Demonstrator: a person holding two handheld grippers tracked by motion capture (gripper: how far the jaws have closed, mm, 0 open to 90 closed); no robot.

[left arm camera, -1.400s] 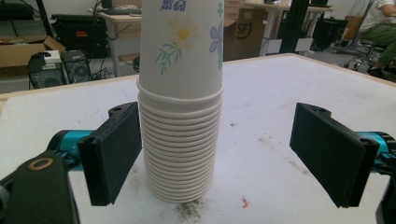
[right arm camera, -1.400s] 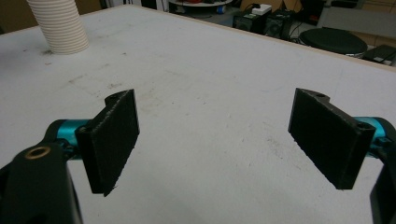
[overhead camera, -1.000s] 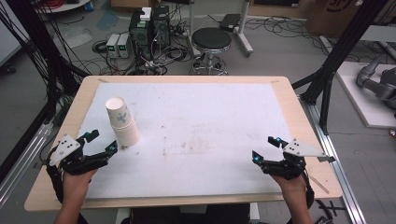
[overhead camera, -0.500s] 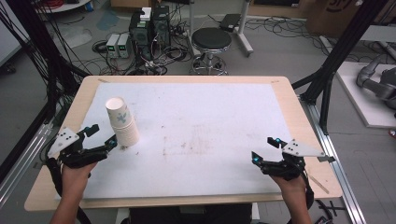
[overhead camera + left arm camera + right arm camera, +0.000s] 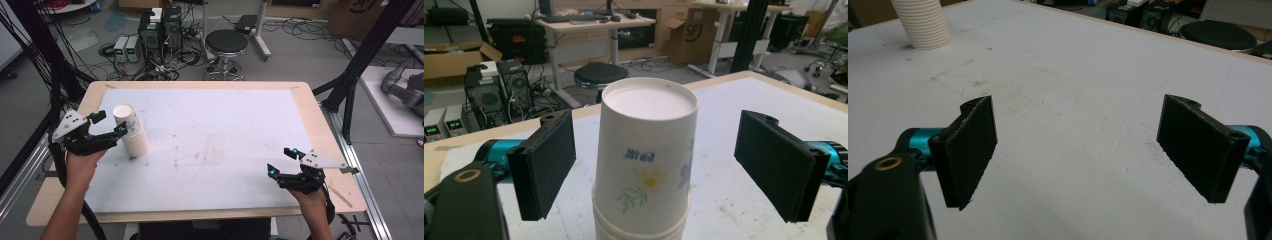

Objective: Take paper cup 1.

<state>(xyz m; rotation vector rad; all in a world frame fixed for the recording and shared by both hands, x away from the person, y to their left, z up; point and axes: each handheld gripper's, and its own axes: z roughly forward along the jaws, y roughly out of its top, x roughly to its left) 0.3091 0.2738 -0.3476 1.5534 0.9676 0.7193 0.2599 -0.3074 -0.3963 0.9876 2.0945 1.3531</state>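
A wide light wooden surface [image 5: 305,95] carries a white, smudged mat [image 5: 215,145] over most of its top. Beyond its far edge, a round black padded stool [image 5: 226,42] stands on the grey floor [image 5: 300,55]. Left of the stool, black computer towers [image 5: 160,30] sit among tangled cables [image 5: 175,60], beside two small grey power supply boxes [image 5: 126,48].

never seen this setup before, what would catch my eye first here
The stack of upside-down paper cups at the white table's left side, top cup printed with flowers. The left gripper has its fingers wide open on either side of it, not touching. The right gripper sits open over bare table at the near right.
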